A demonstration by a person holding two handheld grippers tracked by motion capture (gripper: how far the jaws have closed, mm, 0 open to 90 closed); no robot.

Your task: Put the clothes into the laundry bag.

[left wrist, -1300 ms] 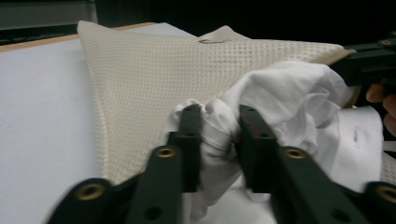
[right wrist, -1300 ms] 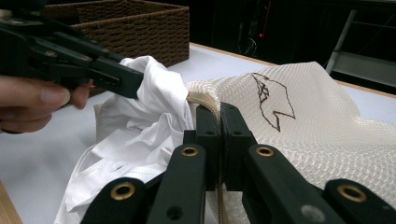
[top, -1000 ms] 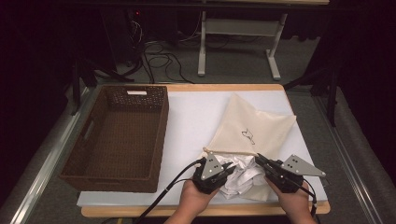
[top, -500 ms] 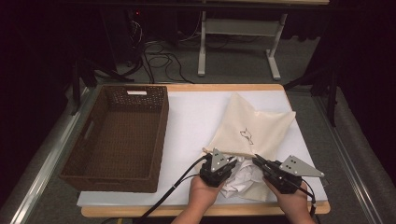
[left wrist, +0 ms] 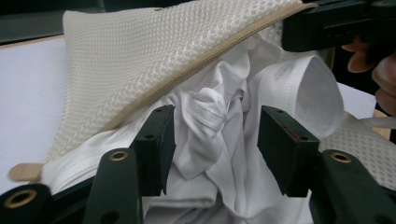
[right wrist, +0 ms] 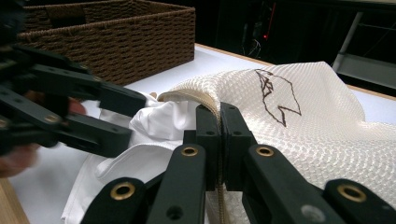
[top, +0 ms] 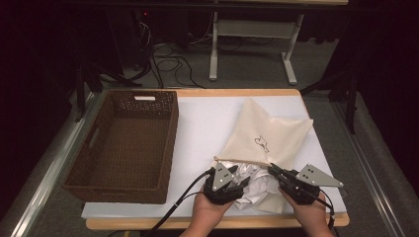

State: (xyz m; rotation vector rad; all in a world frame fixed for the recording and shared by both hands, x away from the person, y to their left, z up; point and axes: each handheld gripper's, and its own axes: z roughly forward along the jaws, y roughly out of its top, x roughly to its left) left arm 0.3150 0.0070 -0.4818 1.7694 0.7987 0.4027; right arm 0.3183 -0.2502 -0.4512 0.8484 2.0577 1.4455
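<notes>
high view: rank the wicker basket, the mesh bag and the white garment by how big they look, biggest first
1. wicker basket: largest by a clear margin.
2. mesh bag: next, spread flat on the table.
3. white garment: smallest as seen, though much of it may be bunched up or tucked inside the bag, so its true size can't be told.

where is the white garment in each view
High view: the white garment lies crumpled at the table's near edge, between the two grippers, at the mesh bag's mouth.
Left gripper view: centre, bunched between the open jaws, under the bag's zip edge.
Right gripper view: lower left, beside the bag.
Shared landmark: the cream mesh bag.
</notes>
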